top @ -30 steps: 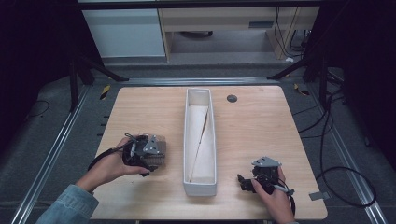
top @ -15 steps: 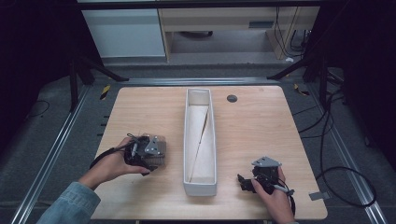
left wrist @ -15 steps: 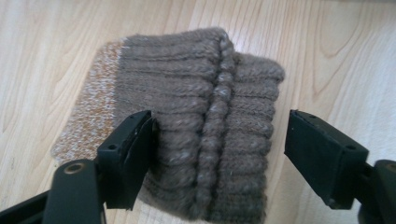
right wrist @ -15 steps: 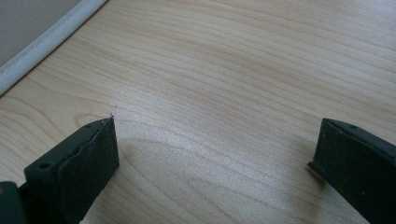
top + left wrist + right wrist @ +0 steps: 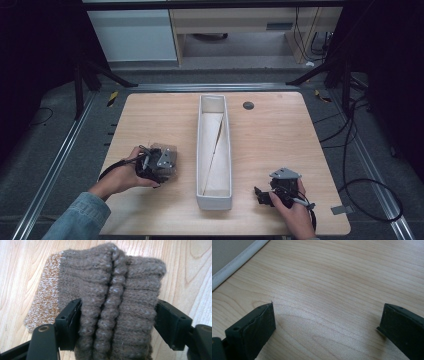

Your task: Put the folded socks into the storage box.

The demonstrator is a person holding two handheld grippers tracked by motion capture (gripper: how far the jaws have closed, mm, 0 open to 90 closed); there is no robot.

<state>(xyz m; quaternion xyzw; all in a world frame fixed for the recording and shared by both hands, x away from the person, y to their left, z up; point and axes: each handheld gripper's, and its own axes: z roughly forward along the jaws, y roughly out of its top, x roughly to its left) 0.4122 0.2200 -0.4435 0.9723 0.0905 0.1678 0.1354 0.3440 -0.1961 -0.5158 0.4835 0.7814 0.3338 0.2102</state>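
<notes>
Two jaws of our left gripper (image 5: 117,322) pinched a ribbed brown knit sock (image 5: 110,300); our right gripper (image 5: 327,322), at five o'clock, gaped wide over smooth wood; nothing had moved.

A ribbed grey-brown knitted sock (image 5: 117,305) with an orange-and-white flecked patch lies on the pale wood-grain table (image 5: 22,267).

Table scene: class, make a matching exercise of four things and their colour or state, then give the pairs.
1 sock
2 bin
3 left gripper
4 right gripper

a white, long, mid-table
b open over bare wood
c brown knit, one end orange
d jaws on each side of the sock

Pairs: 1-c, 2-a, 3-d, 4-b
</notes>
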